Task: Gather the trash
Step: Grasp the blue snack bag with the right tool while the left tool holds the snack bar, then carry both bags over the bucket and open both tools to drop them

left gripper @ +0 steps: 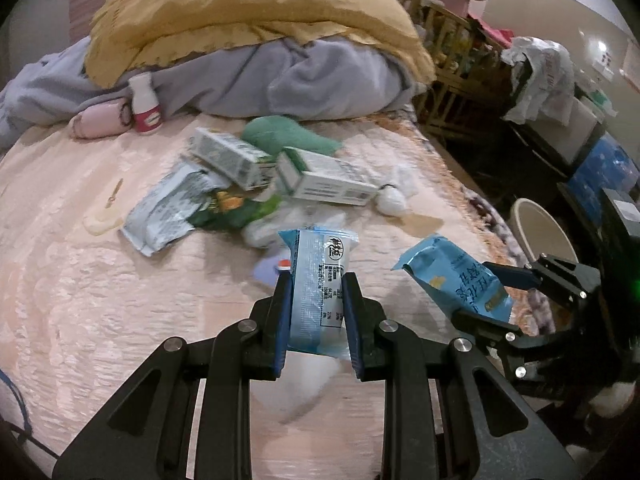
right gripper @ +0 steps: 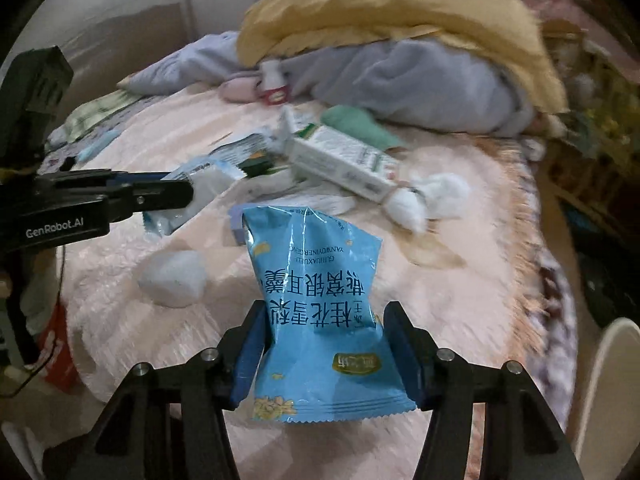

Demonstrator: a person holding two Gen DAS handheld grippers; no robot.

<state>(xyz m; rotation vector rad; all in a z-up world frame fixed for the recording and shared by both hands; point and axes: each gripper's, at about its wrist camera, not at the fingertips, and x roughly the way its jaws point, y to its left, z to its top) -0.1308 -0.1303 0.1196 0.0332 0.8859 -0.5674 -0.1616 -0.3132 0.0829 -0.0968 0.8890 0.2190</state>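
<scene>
My left gripper (left gripper: 316,280) is shut on a light blue wrapper (left gripper: 318,280) and holds it above the pink bedspread (left gripper: 100,300). My right gripper (right gripper: 324,312) is shut on a blue snack bag (right gripper: 316,300); it also shows in the left wrist view (left gripper: 456,276) at the right. The left gripper and its wrapper (right gripper: 208,184) show at the left of the right wrist view. More trash lies on the bed: two white and green cartons (left gripper: 320,180), a grey-green packet (left gripper: 164,208), crumpled tissues (right gripper: 174,278) and white balls (right gripper: 404,204).
A white bin (left gripper: 540,232) stands on the floor right of the bed; its rim shows in the right wrist view (right gripper: 612,380). A heap of yellow and grey blankets (left gripper: 260,40) fills the far end. A small white bottle (left gripper: 145,102) and a green cloth (left gripper: 288,136) lie before it.
</scene>
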